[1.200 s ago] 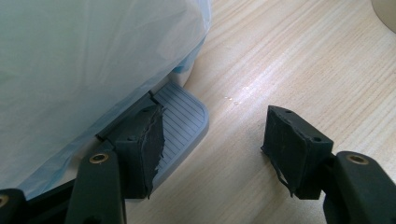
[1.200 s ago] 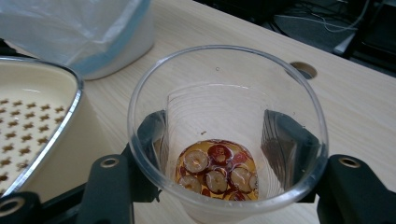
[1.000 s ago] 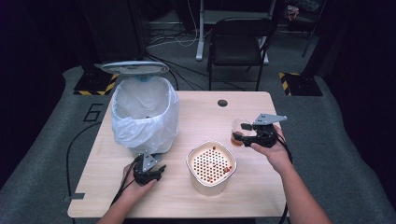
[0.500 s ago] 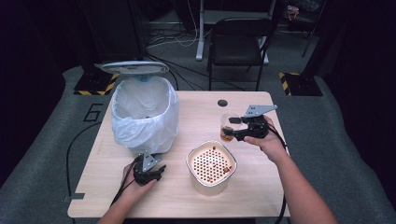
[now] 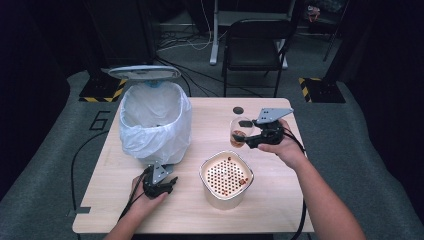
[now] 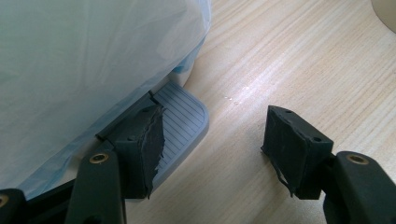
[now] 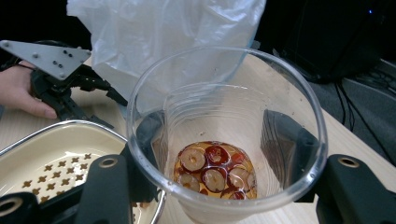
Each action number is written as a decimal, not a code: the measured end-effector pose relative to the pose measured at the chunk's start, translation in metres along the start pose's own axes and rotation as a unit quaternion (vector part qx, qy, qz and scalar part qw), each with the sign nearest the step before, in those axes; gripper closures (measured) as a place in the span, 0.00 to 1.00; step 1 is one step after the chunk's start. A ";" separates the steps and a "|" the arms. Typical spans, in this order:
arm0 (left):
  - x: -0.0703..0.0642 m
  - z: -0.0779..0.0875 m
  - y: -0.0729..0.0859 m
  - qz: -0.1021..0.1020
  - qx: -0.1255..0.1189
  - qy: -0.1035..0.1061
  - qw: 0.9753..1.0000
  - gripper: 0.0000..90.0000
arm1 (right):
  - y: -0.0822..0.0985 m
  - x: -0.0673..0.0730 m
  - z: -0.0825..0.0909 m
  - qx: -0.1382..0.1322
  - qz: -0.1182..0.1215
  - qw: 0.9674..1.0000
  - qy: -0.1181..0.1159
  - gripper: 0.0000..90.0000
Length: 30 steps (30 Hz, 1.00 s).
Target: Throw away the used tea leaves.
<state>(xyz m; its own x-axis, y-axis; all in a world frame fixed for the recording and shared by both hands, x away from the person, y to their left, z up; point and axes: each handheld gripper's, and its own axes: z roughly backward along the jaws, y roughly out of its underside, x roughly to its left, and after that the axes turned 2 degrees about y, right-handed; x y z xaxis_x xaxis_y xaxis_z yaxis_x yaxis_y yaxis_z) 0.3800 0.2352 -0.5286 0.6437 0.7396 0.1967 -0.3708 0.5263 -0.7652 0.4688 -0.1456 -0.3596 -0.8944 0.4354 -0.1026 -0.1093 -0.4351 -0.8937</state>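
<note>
Right gripper point(image 5: 248, 138) clamps clear cup point(image 5: 239, 131) of red slices above surface point(image 5: 280, 190); left gripper point(image 6: 212, 144) empty, jaws apart, one on bin pedal point(image 6: 182, 116).

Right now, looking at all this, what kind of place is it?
Probably a lab or studio set up for recording, not a kitchen: one wooden table on grey carpet, dark surroundings, cables on the floor, a folding chair, and black-and-yellow tape behind.
</note>
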 end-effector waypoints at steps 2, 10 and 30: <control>0.000 0.000 0.000 0.000 0.000 0.000 1.000 0.42 | -0.003 0.002 0.000 -0.001 0.018 1.000 -0.001 0.46; 0.000 0.000 0.000 0.000 0.000 0.000 1.000 0.42 | -0.009 0.014 0.000 0.017 0.081 0.997 0.002 0.46; 0.000 0.000 0.000 0.000 0.000 0.000 1.000 0.42 | -0.023 0.042 0.008 0.069 0.229 0.971 0.016 0.46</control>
<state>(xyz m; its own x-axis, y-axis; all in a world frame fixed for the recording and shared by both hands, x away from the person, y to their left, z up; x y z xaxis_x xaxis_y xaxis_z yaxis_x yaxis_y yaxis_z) 0.3799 0.2351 -0.5286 0.6437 0.7393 0.1976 -0.3702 0.5269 -0.7651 0.4306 -0.1231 -0.3399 -0.8493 0.1940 -0.4909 0.2379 -0.6896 -0.6840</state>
